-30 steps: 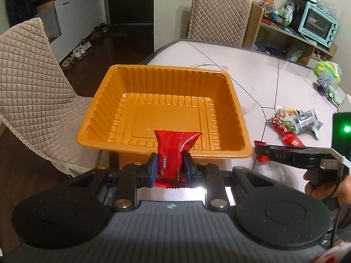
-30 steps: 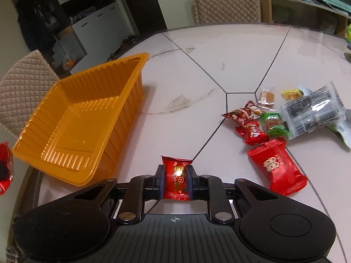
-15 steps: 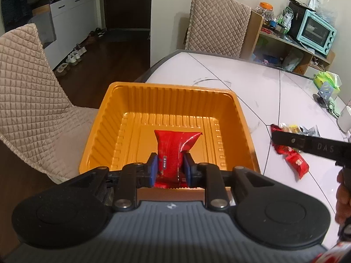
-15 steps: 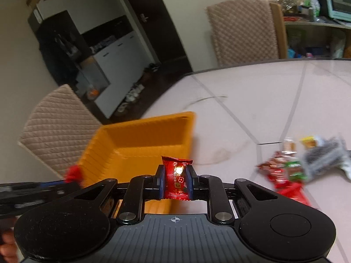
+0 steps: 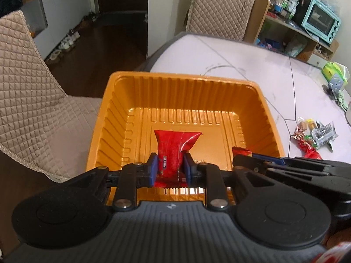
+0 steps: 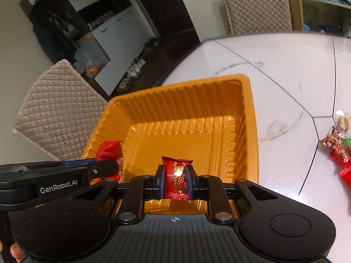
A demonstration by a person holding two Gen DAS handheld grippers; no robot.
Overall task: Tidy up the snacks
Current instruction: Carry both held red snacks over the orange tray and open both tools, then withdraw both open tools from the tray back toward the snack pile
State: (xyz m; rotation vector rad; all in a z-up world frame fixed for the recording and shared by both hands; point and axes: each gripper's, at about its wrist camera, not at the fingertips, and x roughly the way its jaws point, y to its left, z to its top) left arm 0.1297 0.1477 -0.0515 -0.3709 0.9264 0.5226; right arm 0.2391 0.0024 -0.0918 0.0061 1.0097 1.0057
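An orange ribbed plastic tray [image 5: 182,81] [image 6: 248,114] sits at the table's near-left edge, with nothing lying in it. My left gripper [image 5: 170,168] is shut on a red snack packet [image 5: 173,144] and holds it over the tray's near side; it shows from the side in the right wrist view [image 6: 105,166]. My right gripper [image 6: 175,179] is shut on a small red candy packet [image 6: 176,175] over the tray's near edge; it enters the left wrist view from the right [image 5: 241,155].
A pile of loose snacks [image 5: 313,135] [image 6: 337,149] lies on the white table [image 5: 252,70] to the right of the tray. Quilted chairs [image 5: 33,100] [image 5: 221,6] stand at left and behind. A shelf with a mint toaster oven [image 5: 320,19] is far right.
Both grippers have moved in over the tray with their packets. The right gripper swung left from the snack pile and now sits beside the left one.
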